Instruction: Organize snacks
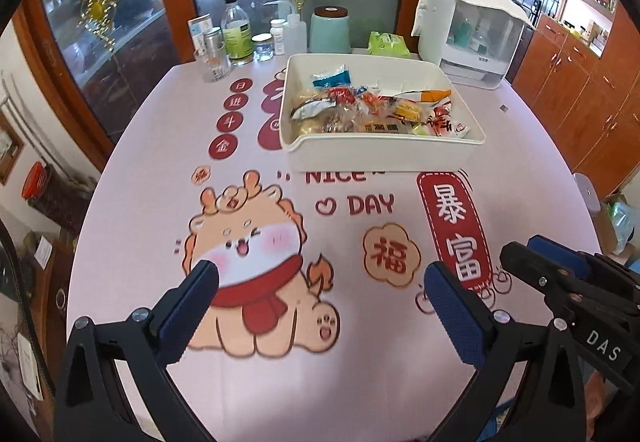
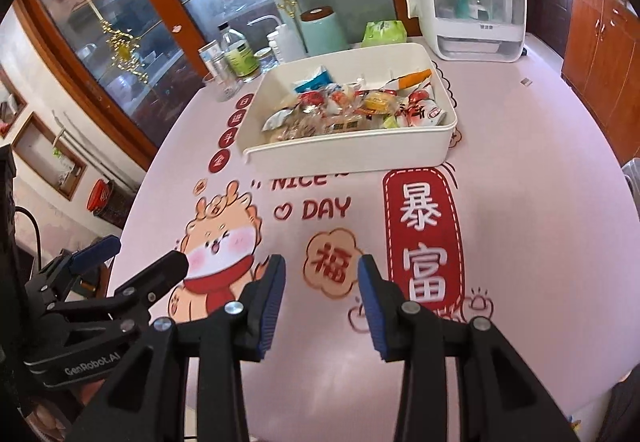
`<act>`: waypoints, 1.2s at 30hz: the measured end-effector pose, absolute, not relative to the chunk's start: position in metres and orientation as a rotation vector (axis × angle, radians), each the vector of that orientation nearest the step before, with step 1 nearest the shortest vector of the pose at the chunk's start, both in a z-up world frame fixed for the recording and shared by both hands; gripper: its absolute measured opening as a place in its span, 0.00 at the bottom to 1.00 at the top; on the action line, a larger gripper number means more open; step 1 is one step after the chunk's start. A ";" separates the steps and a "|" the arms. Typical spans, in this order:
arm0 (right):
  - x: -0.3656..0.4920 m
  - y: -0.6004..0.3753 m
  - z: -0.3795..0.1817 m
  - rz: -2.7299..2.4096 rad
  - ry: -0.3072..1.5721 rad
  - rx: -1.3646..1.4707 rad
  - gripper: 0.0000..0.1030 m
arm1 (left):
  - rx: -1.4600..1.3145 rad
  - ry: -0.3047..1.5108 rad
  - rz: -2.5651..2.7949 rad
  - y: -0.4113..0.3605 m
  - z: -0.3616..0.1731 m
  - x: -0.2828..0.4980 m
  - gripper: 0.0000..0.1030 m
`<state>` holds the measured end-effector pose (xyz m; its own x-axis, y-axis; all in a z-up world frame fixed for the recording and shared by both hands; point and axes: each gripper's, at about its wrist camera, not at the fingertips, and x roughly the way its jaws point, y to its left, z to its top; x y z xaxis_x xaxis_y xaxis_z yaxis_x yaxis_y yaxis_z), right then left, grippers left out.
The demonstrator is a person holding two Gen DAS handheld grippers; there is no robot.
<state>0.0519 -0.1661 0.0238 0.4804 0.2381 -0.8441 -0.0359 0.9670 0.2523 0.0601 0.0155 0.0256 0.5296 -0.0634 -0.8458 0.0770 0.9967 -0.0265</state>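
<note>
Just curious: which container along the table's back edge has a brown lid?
The mint-green canister, standing beside the white squeeze bottle. The other bottles and jars there are clear or white.

Printed on the tablecloth [image 1: 132,202]: "NICE DAY", "福", "暴富", far-left discs "日进斗金". Marked "DAS" on the right gripper [image 1: 516,254]; "GenRobot.AI" on the left gripper [image 2: 142,256].

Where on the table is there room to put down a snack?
The near half of the pink tablecloth is open, from the white tray's front wall down to both grippers, left gripper and right gripper. There is also room right of the tray. The far edge is crowded with bottles, a green canister and a white appliance.
</note>
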 end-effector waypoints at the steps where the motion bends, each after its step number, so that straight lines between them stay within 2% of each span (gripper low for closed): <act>1: 0.045 -0.164 0.028 0.167 1.054 0.200 0.40 | 0.010 1.007 -0.077 0.017 0.027 0.055 0.99; 6: 0.024 -0.156 0.043 0.159 1.032 0.173 0.48 | 0.023 0.974 -0.027 0.016 0.035 0.035 0.99; 36: 0.001 -0.157 0.051 0.139 1.009 0.179 0.49 | 0.019 0.973 -0.007 0.013 0.040 0.016 0.99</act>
<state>0.0008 -0.1573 0.0505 0.5262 0.1983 -0.8269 -0.0334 0.9765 0.2129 0.0157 0.0135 0.0400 0.5628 0.0025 -0.8266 0.0145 0.9998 0.0128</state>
